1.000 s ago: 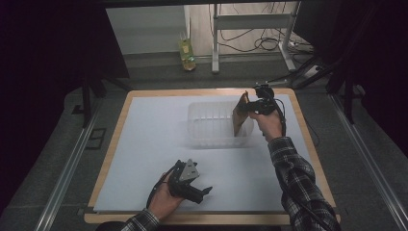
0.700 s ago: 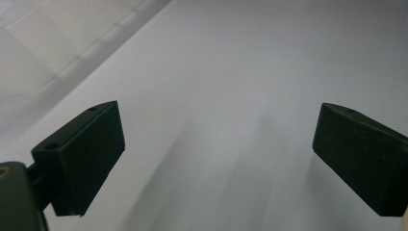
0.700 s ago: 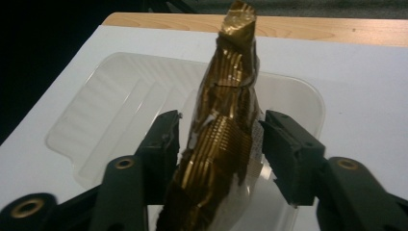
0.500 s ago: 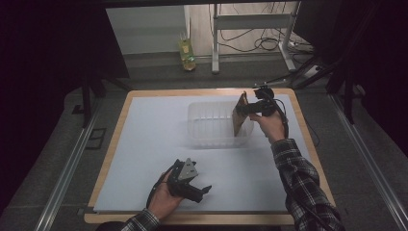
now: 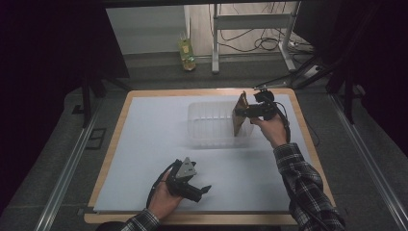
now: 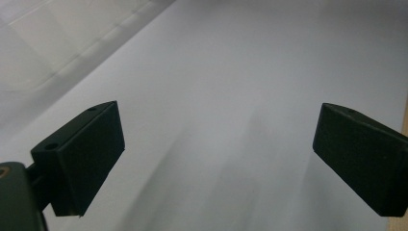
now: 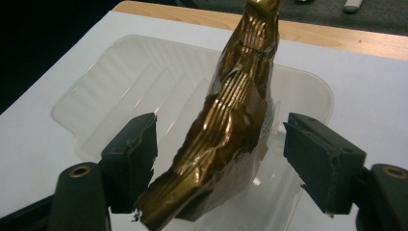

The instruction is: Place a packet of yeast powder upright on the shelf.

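The right hand-held gripper [image 5: 246, 111] hangs over the right end of the clear ribbed plastic tray [image 5: 207, 126], which sits on the white sheet-covered surface [image 5: 144, 144] w/ a wooden border. Between its two black jaws stands a crinkled gold foil packet [image 5: 239, 114], upright & slightly tilted, its lower end down inside the tray's right end. In the right gripper view the jaws have just been opening: the gold foil packet [image 7: 231, 125] is between them, the left pad [image 7: 137, 154] close beside or just touching the foil's lower edge (can't tell which), the right pad [image 7: 320, 159] clearly apart from it w/ a gap. So approx. half open, no real squeeze on the packet. The right hand [image 5: 271, 129] holds the tool from the tray's right side, plaid sleeve [image 5: 303, 187] trailing toward the near edge. The left hand-held gripper [image 5: 199, 191] rests low near the front of the surface, well apart from the tray, on its near-left side, in the left hand [image 5: 163, 199]. In the left gripper view its jaws stand wide open w/ nothing between them, just bare white sheet; a corner of the clear tray [image 6: 38, 43] shows at upper left.
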A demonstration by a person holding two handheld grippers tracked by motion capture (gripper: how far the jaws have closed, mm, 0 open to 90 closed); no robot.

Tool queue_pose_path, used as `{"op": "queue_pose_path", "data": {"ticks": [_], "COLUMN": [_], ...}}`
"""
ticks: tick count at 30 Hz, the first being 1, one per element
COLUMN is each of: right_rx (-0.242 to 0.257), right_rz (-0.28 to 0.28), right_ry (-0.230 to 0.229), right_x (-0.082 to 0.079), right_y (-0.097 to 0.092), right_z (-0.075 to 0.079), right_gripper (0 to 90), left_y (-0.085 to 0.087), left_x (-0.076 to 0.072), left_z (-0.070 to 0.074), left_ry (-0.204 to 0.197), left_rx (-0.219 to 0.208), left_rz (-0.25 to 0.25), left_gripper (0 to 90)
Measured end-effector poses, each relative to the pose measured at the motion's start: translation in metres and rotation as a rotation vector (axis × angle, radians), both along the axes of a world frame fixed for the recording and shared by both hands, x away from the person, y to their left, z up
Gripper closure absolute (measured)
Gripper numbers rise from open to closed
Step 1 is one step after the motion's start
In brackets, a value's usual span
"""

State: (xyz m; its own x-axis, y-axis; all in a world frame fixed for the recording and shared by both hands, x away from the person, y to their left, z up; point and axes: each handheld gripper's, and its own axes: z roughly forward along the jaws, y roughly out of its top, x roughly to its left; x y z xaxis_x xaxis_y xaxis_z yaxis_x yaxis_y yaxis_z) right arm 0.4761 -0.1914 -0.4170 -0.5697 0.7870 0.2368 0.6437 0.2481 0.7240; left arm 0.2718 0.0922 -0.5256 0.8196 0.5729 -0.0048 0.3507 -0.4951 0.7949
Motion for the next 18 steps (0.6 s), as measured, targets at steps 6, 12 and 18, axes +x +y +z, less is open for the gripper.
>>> {"op": "queue_pose_path", "data": {"ticks": [6, 12, 18], "right_rx": [-0.018, 0.005, -0.009], "right_rz": [0.027, 0.058, 0.071], "right_ry": [-0.021, -0.032, -0.068], "right_x": [-0.005, -0.011, -0.02], "right_y": [0.001, 0.002, 0.004], "right_z": [0.001, 0.006, 0.009], "right_gripper": [23.1, 20.1, 14.8], "left_y": [-0.001, -0.001, -0.002], "left_x": [0.0, 0.0, -0.001], "left_z": [0.0, -0.001, -0.002], "left_ry": [0.001, -0.003, -0.016], "left_rx": [0.005, 0.011, 0.023], "left_rz": [0.001, -0.001, -0.004], "left_gripper": [4.1, 4.2, 4.0]}}
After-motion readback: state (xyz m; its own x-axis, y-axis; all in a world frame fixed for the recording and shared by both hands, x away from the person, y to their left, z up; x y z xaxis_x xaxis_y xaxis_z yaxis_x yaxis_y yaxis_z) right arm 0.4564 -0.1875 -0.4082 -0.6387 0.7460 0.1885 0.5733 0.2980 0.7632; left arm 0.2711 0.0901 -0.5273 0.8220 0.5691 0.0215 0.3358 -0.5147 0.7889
